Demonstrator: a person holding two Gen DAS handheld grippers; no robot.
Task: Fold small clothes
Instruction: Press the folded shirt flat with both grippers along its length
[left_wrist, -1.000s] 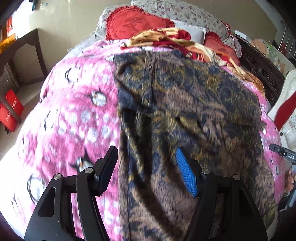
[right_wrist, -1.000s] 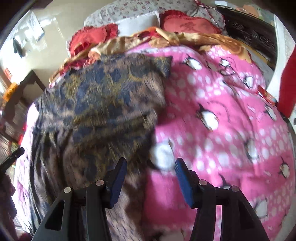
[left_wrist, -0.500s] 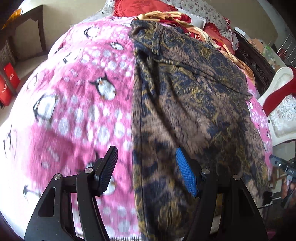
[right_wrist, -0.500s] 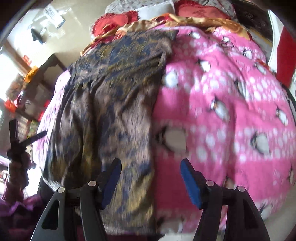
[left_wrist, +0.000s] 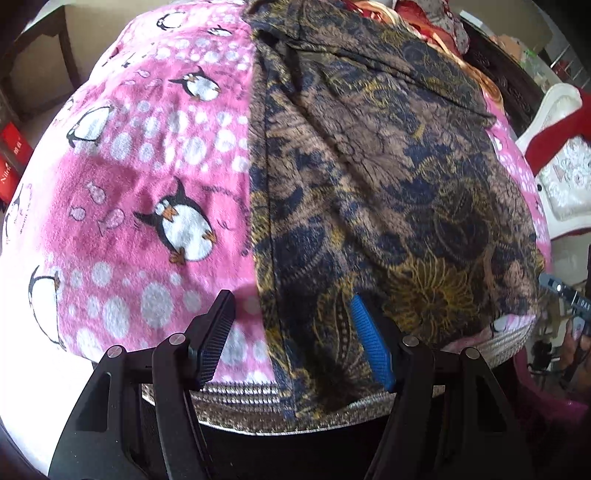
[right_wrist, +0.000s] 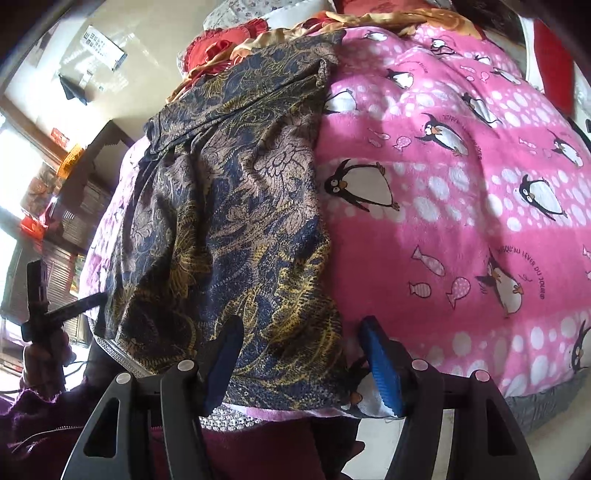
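The patterned garment (left_wrist: 369, 177) lay flat down the pink penguin blanket (left_wrist: 147, 166). Both grippers, left (left_wrist: 293, 338) and right (right_wrist: 301, 360), stood open and empty, straddling its 2 lower-frame hem corners, probably to pinch them for folding.

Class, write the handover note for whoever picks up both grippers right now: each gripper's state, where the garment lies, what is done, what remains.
Left gripper: open, empty, over the garment's near left edge.
Right gripper: open, empty, over its near right edge.
Patterned garment: spread lengthwise on the pink penguin blanket, near hem at the bed's edge.
Done: laid out, one side apparently folded in.
Left: grip the near hem corners and fold it away from you.
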